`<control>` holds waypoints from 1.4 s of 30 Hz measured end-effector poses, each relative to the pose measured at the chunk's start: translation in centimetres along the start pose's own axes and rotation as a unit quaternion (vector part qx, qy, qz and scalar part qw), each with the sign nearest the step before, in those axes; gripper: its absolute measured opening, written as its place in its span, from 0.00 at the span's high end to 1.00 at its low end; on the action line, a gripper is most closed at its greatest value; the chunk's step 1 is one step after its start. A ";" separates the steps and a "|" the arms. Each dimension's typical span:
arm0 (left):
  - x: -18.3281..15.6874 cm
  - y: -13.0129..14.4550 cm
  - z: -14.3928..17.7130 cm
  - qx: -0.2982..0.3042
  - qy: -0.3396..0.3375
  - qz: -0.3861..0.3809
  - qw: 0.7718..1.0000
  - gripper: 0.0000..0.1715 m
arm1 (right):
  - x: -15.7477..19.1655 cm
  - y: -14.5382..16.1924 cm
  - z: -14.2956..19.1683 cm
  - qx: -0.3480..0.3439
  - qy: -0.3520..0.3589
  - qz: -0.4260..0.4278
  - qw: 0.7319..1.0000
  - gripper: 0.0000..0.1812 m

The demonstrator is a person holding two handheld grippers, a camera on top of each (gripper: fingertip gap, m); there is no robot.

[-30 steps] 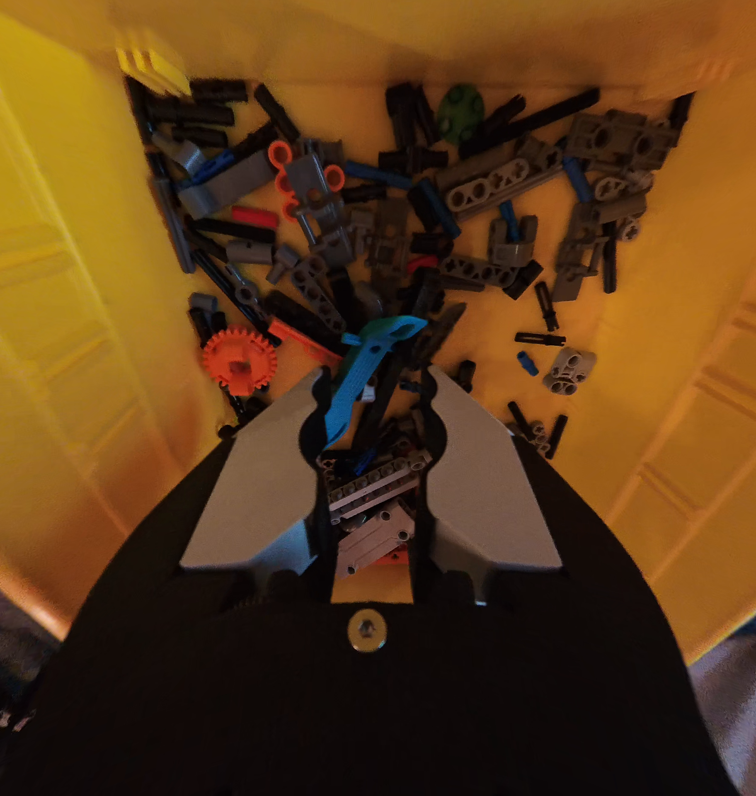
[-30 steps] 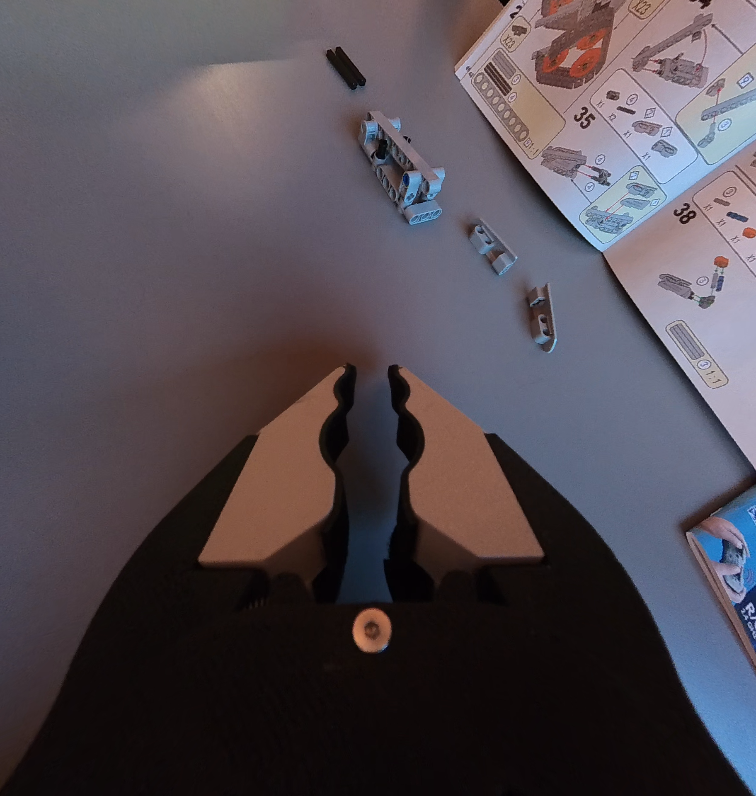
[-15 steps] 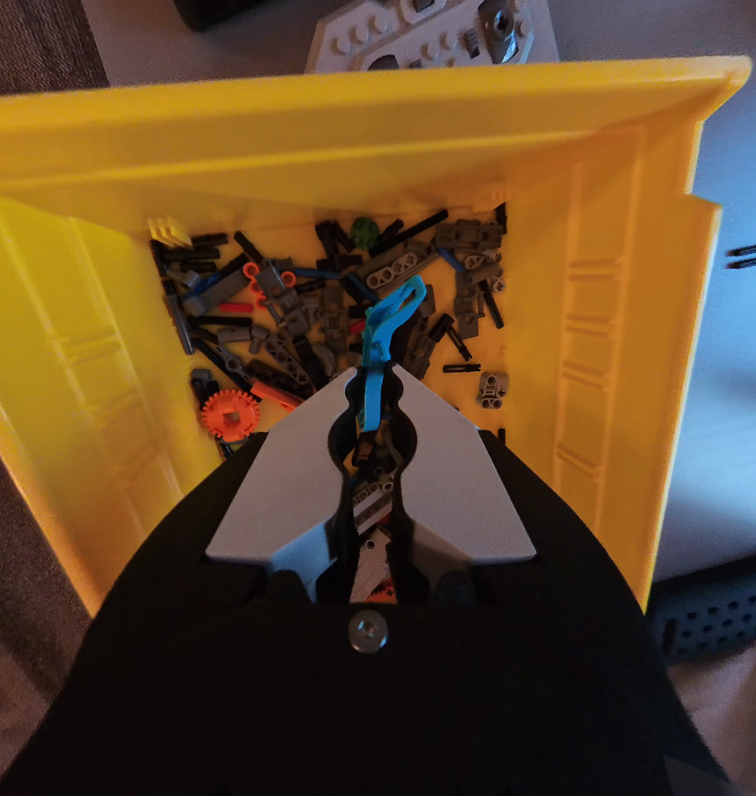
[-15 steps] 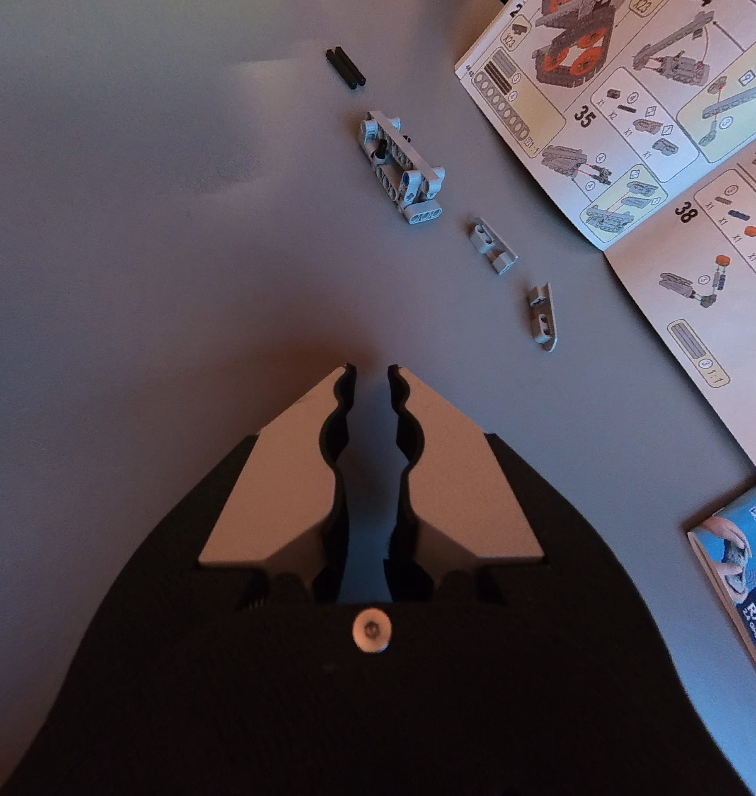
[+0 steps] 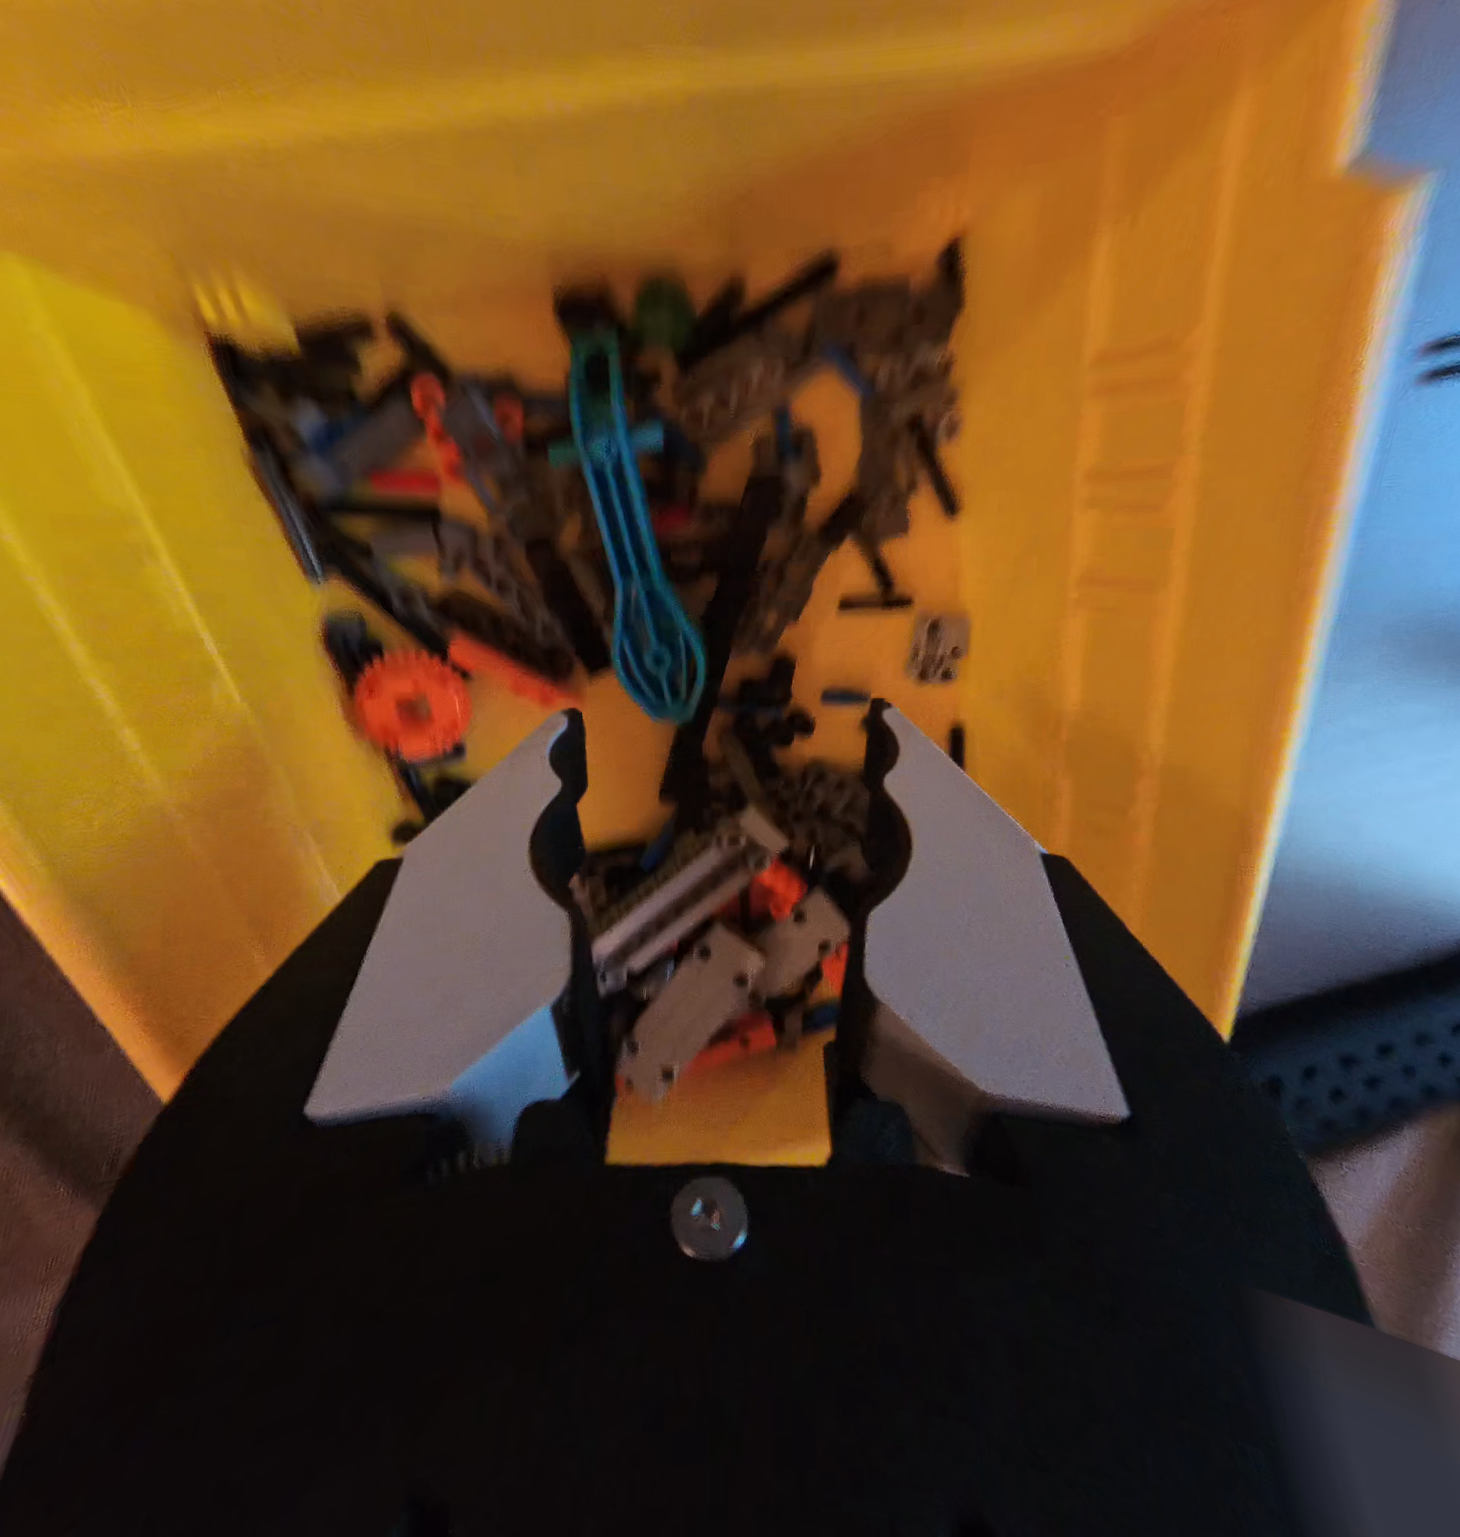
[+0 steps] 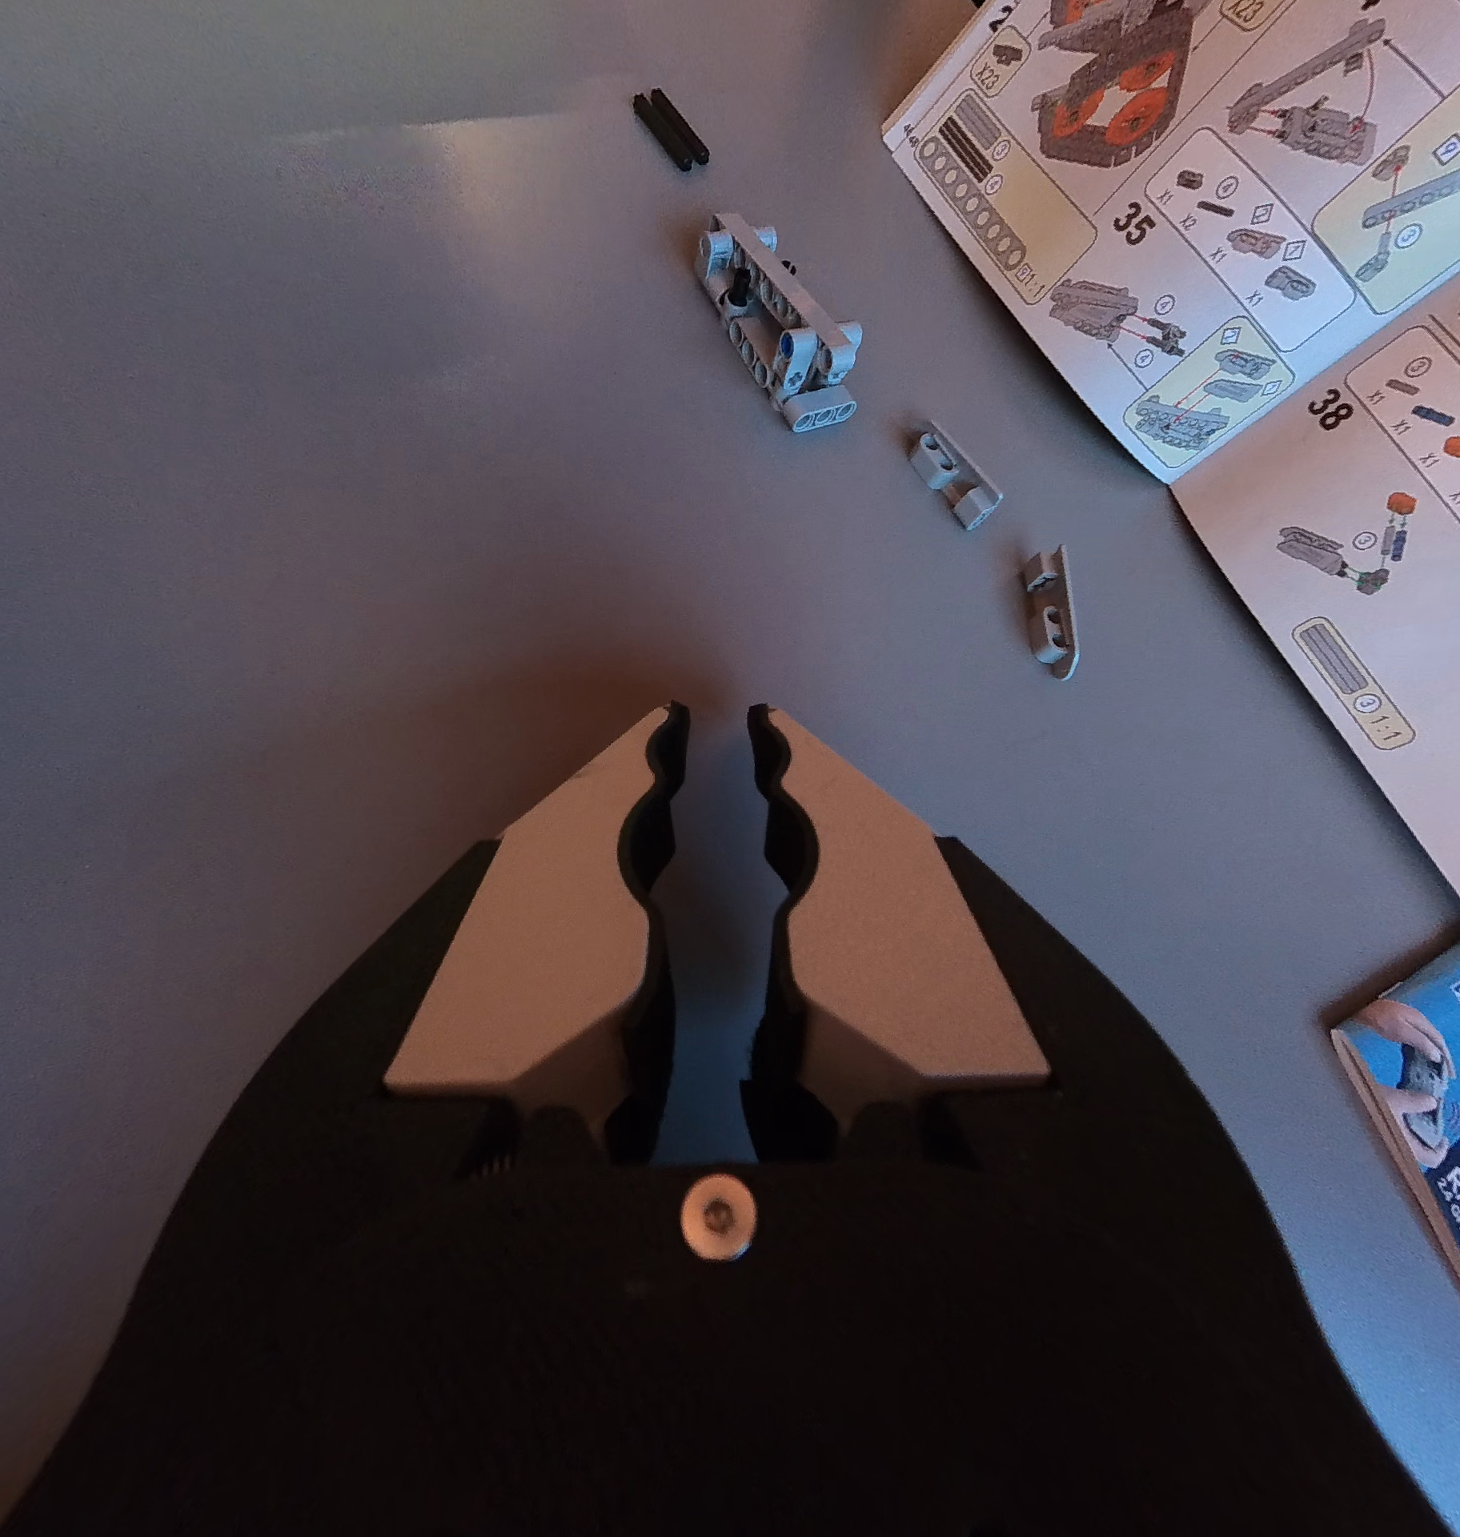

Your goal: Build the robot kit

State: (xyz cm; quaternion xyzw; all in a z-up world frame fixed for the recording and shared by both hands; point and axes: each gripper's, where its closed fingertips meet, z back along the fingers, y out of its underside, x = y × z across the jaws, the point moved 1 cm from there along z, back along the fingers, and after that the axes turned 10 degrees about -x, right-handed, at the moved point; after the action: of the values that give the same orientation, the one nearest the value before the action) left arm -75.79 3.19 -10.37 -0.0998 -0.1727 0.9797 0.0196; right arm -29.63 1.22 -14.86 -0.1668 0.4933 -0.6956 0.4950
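Teal plastic spoon-shaped tool [image 5: 631,549] lies loose on the heap of small building parts in the yellow plastic bin [image 5: 111,516], ahead of the left hand-held gripper [image 5: 722,724], whose jaws gape wide and empty. The right hand-held gripper [image 6: 717,709], slightly parted and empty, hovers over the grey tabletop [image 6: 294,416]; any grasp is best centred on the tool's shaft.

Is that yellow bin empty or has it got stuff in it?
Not empty: the yellow bin holds a jumble of small building pieces.

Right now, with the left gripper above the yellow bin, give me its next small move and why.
Probably steady the left gripper before reaching in: its jaws stand wide with nothing between them, the blue tool is clear of them among the loose pieces in the yellow bin, and this view is motion-blurred.
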 end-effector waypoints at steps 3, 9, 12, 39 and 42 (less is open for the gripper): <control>0.1 3.5 -0.7 0.091 -0.002 0.027 0.995 0.61 | 0.0 0.0 0.0 0.000 -0.001 0.001 1.000 0.92; 1.0 5.7 -2.7 0.181 -0.055 0.006 0.982 0.67 | 0.1 0.0 0.0 -0.001 -0.002 0.003 1.000 0.92; -0.3 5.1 -3.1 0.172 -0.026 -0.010 0.985 0.82 | 0.1 0.0 0.0 -0.001 -0.003 0.005 1.000 0.92; 3.0 8.4 0.8 0.197 -0.065 -0.055 0.977 0.61 | 0.3 0.0 0.0 -0.001 -0.008 0.006 1.000 0.93; 3.6 7.6 -0.2 0.194 -0.085 -0.236 0.948 0.64 | 0.3 0.0 0.0 -0.001 -0.009 0.006 1.000 0.93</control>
State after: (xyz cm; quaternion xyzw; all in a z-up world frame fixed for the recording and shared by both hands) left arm -79.28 -3.60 -13.83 0.0335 0.0012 0.9666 0.2541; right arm -29.78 0.97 -14.93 -0.1706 0.4907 -0.6907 0.5031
